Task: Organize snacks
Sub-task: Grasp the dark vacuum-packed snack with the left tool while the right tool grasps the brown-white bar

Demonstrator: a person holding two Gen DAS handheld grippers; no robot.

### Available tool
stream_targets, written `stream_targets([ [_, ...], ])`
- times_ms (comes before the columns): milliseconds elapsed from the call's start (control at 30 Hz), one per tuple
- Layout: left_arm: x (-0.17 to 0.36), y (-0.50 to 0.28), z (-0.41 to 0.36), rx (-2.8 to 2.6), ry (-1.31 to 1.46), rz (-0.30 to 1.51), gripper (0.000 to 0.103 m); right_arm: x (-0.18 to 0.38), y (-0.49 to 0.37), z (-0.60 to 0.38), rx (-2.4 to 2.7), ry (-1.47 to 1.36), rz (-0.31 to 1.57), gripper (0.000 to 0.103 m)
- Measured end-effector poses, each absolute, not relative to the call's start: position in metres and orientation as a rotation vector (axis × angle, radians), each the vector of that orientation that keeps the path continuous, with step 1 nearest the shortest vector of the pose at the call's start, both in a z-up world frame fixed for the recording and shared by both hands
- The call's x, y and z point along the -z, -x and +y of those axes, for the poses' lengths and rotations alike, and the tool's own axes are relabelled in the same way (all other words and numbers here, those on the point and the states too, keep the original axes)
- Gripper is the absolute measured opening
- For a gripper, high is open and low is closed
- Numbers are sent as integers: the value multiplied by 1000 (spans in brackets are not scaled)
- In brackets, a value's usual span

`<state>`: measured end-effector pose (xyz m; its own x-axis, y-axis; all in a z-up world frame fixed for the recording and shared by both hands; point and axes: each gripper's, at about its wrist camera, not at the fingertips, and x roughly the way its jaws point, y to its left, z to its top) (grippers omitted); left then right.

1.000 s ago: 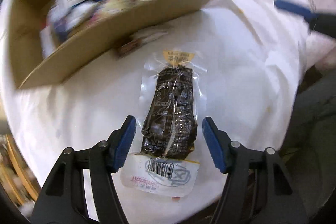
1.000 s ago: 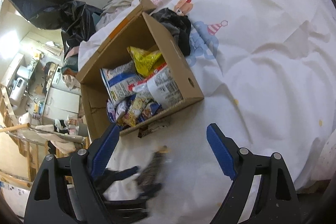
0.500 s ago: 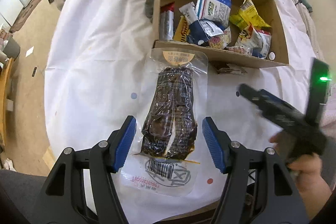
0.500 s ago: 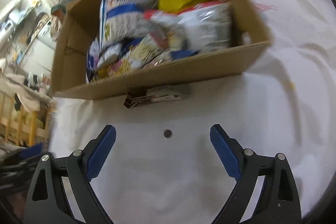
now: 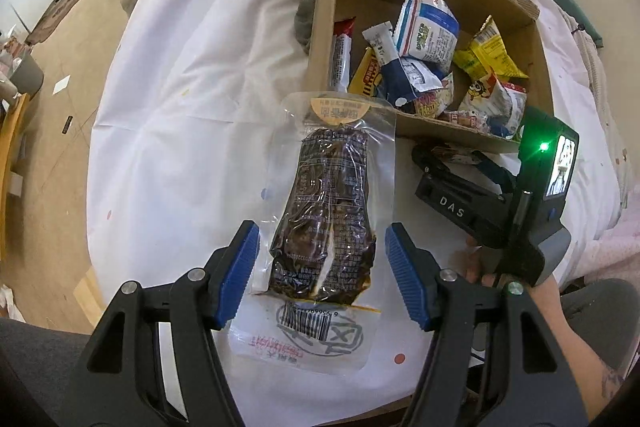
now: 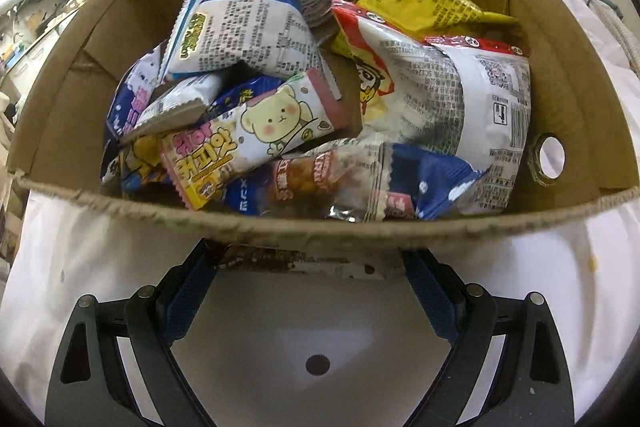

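While the left gripper (image 5: 320,267) hangs wide open around a vacuum-sealed dark snack pouch (image 5: 324,223), nothing is clamped. Equally spread, the right gripper (image 6: 308,291) straddles a small brown packet (image 6: 296,261) lying against the cardboard box (image 6: 304,227).

The right gripper (image 6: 310,291) is now right up against the box (image 6: 320,223), its open fingers around the small packet (image 6: 296,263) there.

Left wrist view: looks steeply down from high above the white-sheeted table (image 5: 192,99), along its fingers, toward the cardboard box (image 5: 320,39) farther off.
Right wrist view: sits low and close against the near wall of the cardboard box (image 6: 304,227), facing into it over the rim.
Shared: the box, its snack packets (image 6: 244,31), the sheet in front; the left view also shows the right gripper (image 5: 452,161).
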<state>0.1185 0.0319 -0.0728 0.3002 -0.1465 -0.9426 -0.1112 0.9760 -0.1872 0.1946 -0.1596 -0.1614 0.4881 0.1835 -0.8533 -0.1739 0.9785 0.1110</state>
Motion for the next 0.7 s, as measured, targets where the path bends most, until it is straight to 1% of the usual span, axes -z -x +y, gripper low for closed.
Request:
stream_targets([
  [67, 72, -118, 32, 23, 232, 1271, 62, 160, -195, -161, -222, -10, 1033, 81],
  [100, 73, -117, 31, 23, 232, 1271, 62, 159, -194, -162, -233, -14, 1030, 79],
  [133, 73, -117, 30, 23, 231, 1271, 62, 158, -193, -163, -242, -17, 1030, 73],
  [167, 73, -118, 29, 23, 228, 1270, 62, 157, -191, -165, -250, -17, 1031, 72],
  [533, 74, -115, 28, -13, 193, 1252, 62, 138, -157, -192, -280, -50, 1055, 70],
  [700, 68, -114, 26, -27, 180, 1219, 62, 119, -138, -200, -301, -66, 1049, 70],
])
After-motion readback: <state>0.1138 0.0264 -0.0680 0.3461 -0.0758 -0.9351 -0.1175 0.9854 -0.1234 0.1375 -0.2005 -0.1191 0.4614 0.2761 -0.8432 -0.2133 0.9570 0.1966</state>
